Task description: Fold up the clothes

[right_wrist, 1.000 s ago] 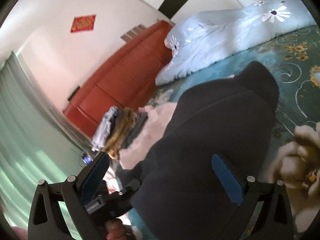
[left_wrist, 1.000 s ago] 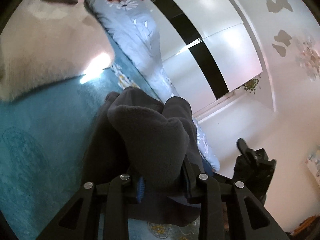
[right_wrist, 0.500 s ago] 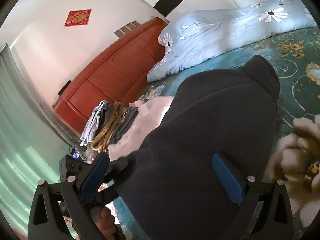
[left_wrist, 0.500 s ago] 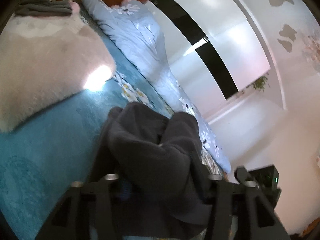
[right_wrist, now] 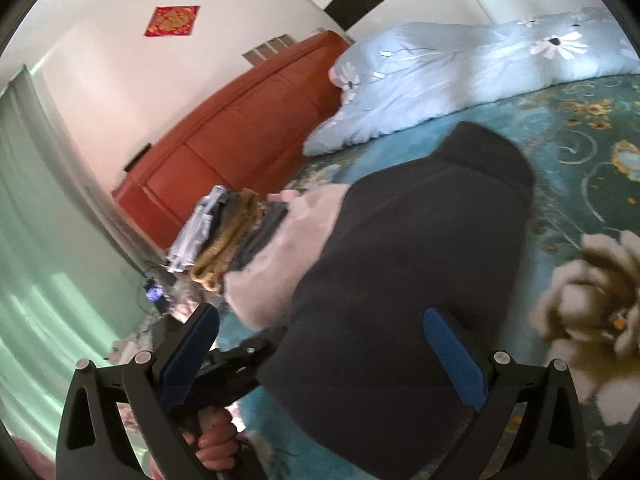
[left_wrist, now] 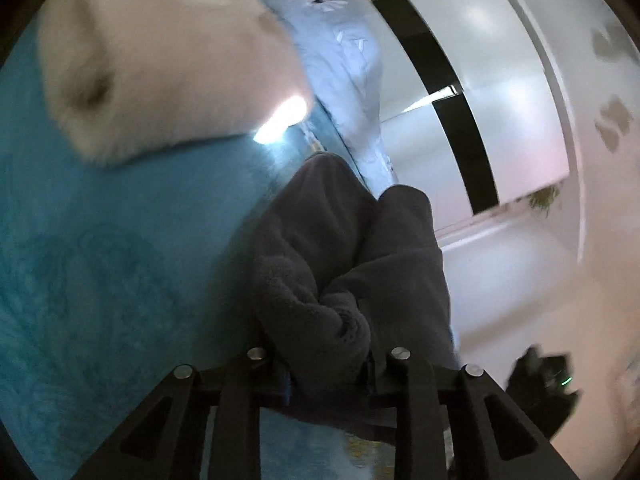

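Note:
A dark grey fleece garment (left_wrist: 340, 276) is bunched up and clamped in my left gripper (left_wrist: 328, 376), held just above the teal bedspread (left_wrist: 100, 280). In the right wrist view the same dark garment (right_wrist: 408, 280) fills the middle, folded into a thick bundle. My right gripper (right_wrist: 320, 356) is open, its blue pads (right_wrist: 456, 356) standing either side of the bundle's near end without pinching it. The left gripper and the hand that holds it show at the lower left of that view.
A cream fluffy garment (left_wrist: 160, 60) lies on the bed to the left. A stack of folded clothes (right_wrist: 224, 236) sits beyond it. A light blue floral duvet (right_wrist: 460, 76) lies along the far side, by a red headboard (right_wrist: 224, 136) and white wardrobe (left_wrist: 500, 92).
My left gripper has carried the dark bundle toward the cream garment, which now looms larger. The right gripper has stayed open around the bundle.

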Demonstrator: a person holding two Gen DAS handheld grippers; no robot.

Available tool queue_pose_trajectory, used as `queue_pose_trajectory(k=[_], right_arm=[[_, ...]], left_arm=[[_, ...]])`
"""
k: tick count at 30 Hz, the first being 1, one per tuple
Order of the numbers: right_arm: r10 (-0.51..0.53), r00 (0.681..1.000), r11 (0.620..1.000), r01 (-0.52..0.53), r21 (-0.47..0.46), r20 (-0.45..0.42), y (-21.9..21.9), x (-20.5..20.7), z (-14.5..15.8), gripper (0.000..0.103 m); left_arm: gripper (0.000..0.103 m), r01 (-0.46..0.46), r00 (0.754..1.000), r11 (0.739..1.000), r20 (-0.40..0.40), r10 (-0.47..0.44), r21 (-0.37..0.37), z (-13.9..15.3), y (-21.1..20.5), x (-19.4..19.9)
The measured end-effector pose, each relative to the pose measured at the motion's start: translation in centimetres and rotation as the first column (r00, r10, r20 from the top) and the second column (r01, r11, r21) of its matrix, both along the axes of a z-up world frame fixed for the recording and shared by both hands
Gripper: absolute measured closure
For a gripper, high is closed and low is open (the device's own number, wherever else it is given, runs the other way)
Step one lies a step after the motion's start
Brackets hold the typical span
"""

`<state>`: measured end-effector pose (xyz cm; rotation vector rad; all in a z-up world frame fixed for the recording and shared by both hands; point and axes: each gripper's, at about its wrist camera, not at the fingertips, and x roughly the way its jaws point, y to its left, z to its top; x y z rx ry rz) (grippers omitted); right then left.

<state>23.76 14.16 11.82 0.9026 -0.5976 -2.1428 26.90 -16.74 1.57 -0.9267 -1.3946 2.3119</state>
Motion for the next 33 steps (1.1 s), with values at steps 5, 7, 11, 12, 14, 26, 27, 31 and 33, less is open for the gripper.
queue_pose_trajectory(k=[5,7,11,12,14,26,27,31,33], right_arm=[[-0.074,0.994,0.996,0.077,-0.039,0.077,2.4,-0.7,-1.5,0.000],[-0.087,0.990,0.994,0.094,-0.059,0.109,3.1,-0.9,-2.4,0.000],[-0.110,0.978,0.987,0.129,-0.098,0.174,4.6,-1.3,-4.1,0.000],[-0.116,0.975,0.985,0.138,-0.107,0.191,5.0,-1.4,-4.5,0.000],[-0.114,0.969,0.982,0.143,-0.122,0.219,5.4,-1.7,-5.4,0.000],[-0.075,0.957,0.977,0.127,-0.172,0.279,5.8,-3.5,-7.9,0.000],[-0.068,0.958,0.977,0.120,-0.175,0.279,5.7,-3.9,-7.9,0.000],[-0.053,0.957,0.982,0.102,-0.159,0.286,5.3,-5.4,-8.0,0.000],[-0.034,0.956,0.985,0.081,-0.151,0.291,4.9,-6.3,-8.1,0.000]], left_arm=[[0.065,0.008,0.999,0.999,-0.032,-0.010,-0.034,0.8,0.5,0.1],[0.051,0.005,1.000,1.000,-0.031,-0.005,-0.003,0.7,0.2,0.3],[0.034,-0.014,1.000,1.000,0.006,0.014,0.015,0.5,0.2,0.9],[0.021,-0.015,1.000,1.000,0.021,0.014,0.024,0.2,0.1,1.0],[0.017,-0.017,0.998,0.999,0.053,0.014,0.044,-0.4,0.1,1.3],[0.016,0.042,0.984,0.980,0.165,-0.074,0.193,-1.6,0.8,2.3],[0.016,0.047,0.981,0.976,0.174,-0.085,0.212,-1.8,0.8,2.4],[0.014,0.036,0.977,0.968,0.195,-0.087,0.248,-2.1,1.3,2.6],[0.012,0.018,0.978,0.971,0.197,-0.067,0.240,-2.2,1.8,2.4]])
